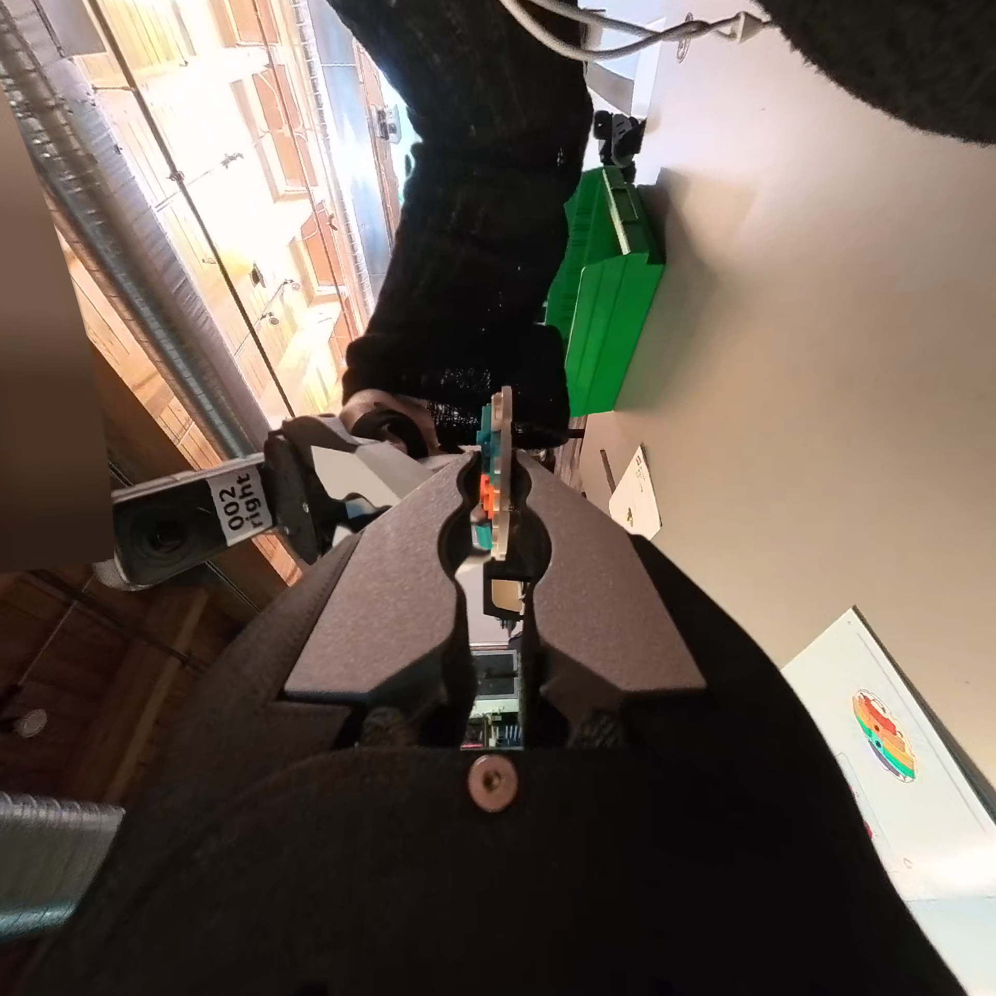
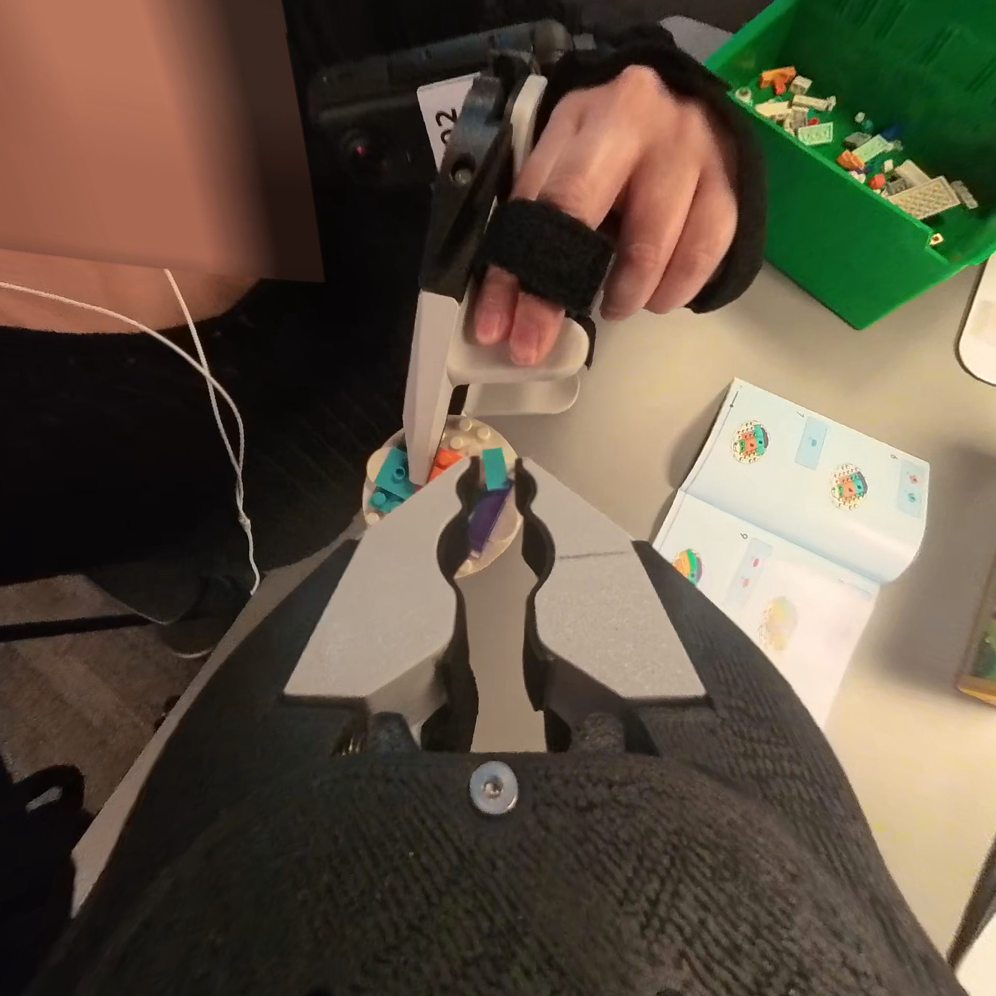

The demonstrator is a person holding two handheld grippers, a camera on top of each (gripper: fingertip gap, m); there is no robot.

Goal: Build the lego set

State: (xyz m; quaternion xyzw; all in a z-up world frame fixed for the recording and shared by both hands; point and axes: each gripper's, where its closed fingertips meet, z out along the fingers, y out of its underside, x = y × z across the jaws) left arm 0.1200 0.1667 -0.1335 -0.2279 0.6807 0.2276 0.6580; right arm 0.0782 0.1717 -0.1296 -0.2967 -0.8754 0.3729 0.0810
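The left gripper [image 1: 497, 468] is pinched shut on the edge of a round white lego plate [image 1: 505, 458] that has teal and orange bricks stuck on it. In the left wrist view the plate stands on its edge between the two dark fingertips, with the bricks facing away from the table. In the right wrist view the same round white lego plate [image 2: 474, 431] shows its bumpy top, and the pale finger [image 2: 426, 399] of the left gripper comes down onto it from above. The plate is held up in the air just off the near edge of the pale table [image 2: 620, 431], not lying on it. The right gripper [image 2: 493, 468] is closed on a small teal brick [image 2: 495, 468], which sits right at its tips. That brick is just over the plate, but I cannot tell if it touches. A purple piece [image 2: 485, 520] shows on the plate in the gap behind the tips. A hand [image 2: 625, 178] in a black sleeve holds the left gripper, with a black strap over two fingers. An open paper booklet [image 2: 797, 517] lies flat on the table near the plate. A green plastic bin [image 2: 841, 215] full of loose bricks sits toward the far corner of the table.
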